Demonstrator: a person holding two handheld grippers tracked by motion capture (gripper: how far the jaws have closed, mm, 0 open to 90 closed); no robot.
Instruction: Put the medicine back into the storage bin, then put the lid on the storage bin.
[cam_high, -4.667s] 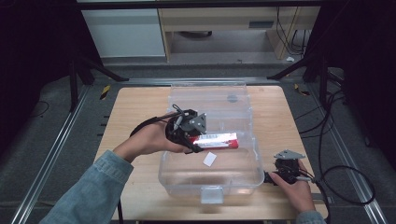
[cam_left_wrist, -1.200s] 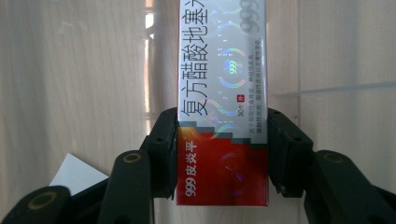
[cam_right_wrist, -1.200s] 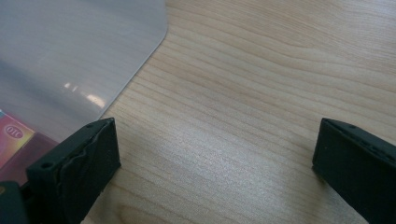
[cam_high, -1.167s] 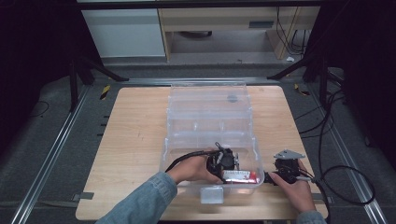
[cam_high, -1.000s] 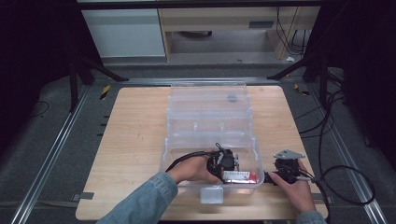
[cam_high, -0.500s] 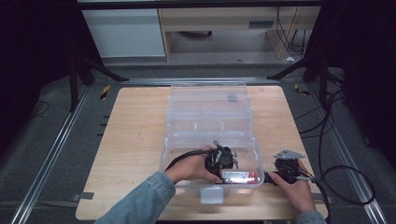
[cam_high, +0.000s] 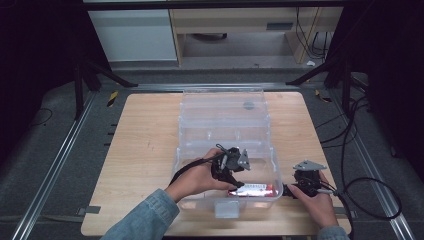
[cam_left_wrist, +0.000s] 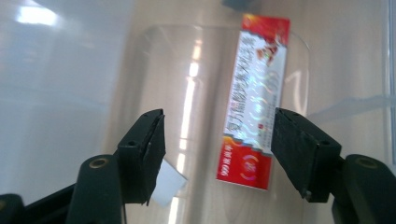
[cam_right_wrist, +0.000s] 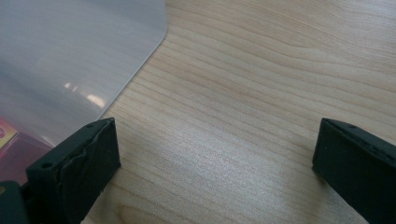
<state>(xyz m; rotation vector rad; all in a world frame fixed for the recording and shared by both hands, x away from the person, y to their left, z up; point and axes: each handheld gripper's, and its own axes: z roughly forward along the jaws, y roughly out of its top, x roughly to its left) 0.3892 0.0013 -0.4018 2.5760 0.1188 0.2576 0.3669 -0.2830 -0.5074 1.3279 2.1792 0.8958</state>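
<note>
Lying flat on the clear bin's (cam_high: 226, 165) floor, the red toothpaste box (cam_left_wrist: 256, 98) sits released; left gripper (cam_high: 233, 176) jaws have just been opening, empty, and could snag it lifting; right gripper (cam_right_wrist: 215, 163) open beside the bin.

The red-and-white box (cam_left_wrist: 254, 109) carries Chinese lettering and "999" at its red end.
</note>
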